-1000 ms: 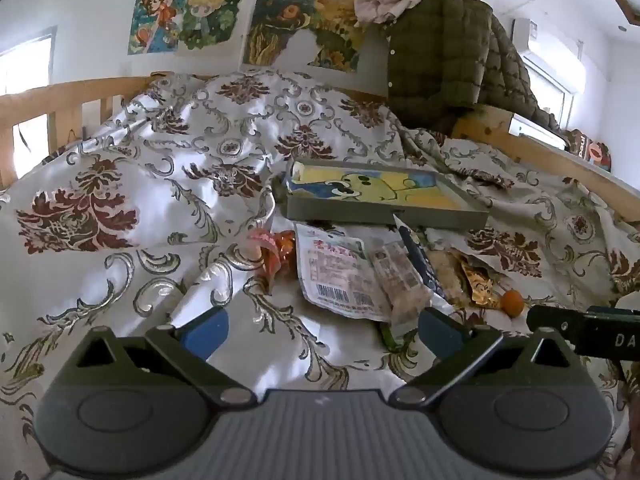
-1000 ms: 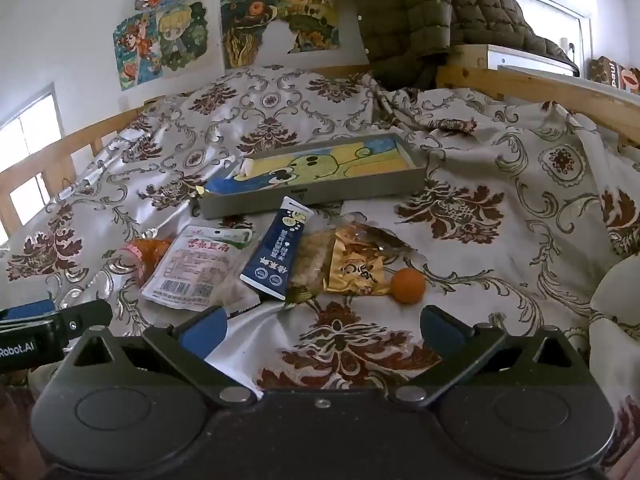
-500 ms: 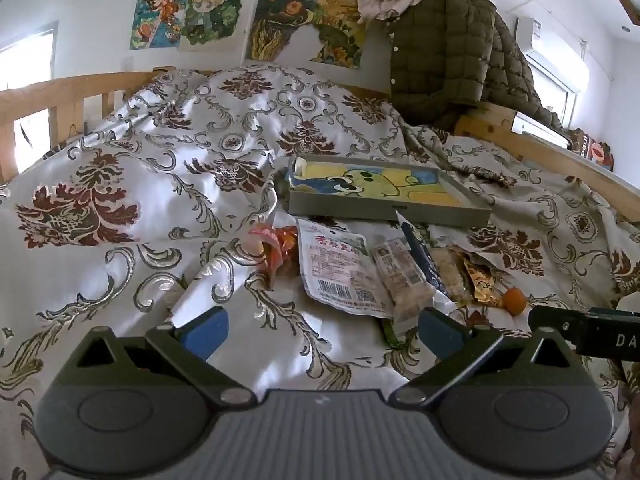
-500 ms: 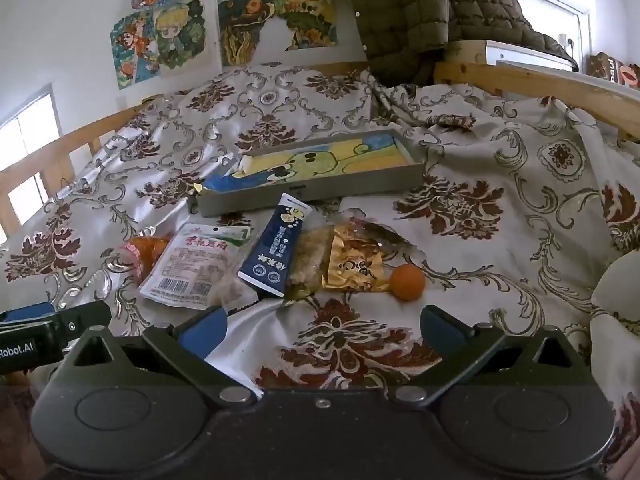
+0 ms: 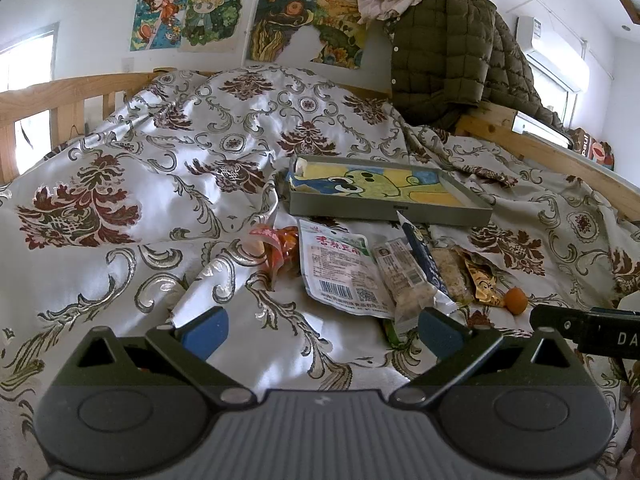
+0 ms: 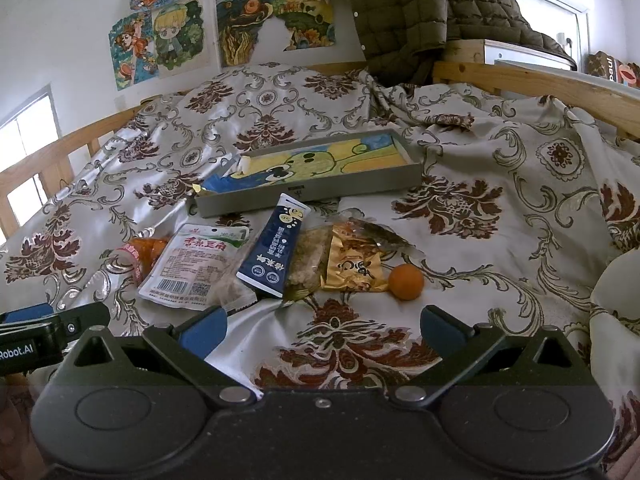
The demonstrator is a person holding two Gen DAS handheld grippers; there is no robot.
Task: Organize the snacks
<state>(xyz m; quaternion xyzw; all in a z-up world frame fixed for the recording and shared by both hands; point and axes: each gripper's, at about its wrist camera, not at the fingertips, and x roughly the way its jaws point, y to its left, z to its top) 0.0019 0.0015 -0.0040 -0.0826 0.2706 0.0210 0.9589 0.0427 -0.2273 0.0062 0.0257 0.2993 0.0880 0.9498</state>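
Both grippers hover low over a bed w/ a floral quilt (image 5: 160, 184), nothing between the fingers of either. Left gripper (image 5: 320, 334): jaws spread wide, released, blue pads (image 5: 204, 336) apart over bare quilt. Right gripper (image 6: 322, 330): same, jaws released wide, holding nothing; its tip also shows at the right edge of the left wrist view.

Snacks lie in a loose row on the quilt, just near of a shallow grey tray (image 6: 320, 194) that has a cartoon drawing lining its floor. Tray holds no snacks that I can see. From left to right in the right wrist view:
- orange-red wrapped snack (image 6: 140, 254), partly tucked in a quilt fold
- white pouch w/ red lettering + barcode (image 6: 192, 266), touching the orange-red one
- clear packet w/ pale crumbly contents (image 5: 404, 276), overlapping the pouch's right edge
- dark blue stick pack (image 6: 274, 246), angled, far end close to the tray's near wall
- clear pack of beige bits (image 6: 308, 260), under the blue pack's right edge
- gold foil pack (image 6: 352, 268), touching the beige one
- small orange fruit (image 6: 406, 281), just beside the gold pack, rightmost

Far side: wooden bed rail (image 5: 560, 160), olive puffer jacket (image 5: 448, 56) draped over it, drawings on the wall (image 5: 192, 16)
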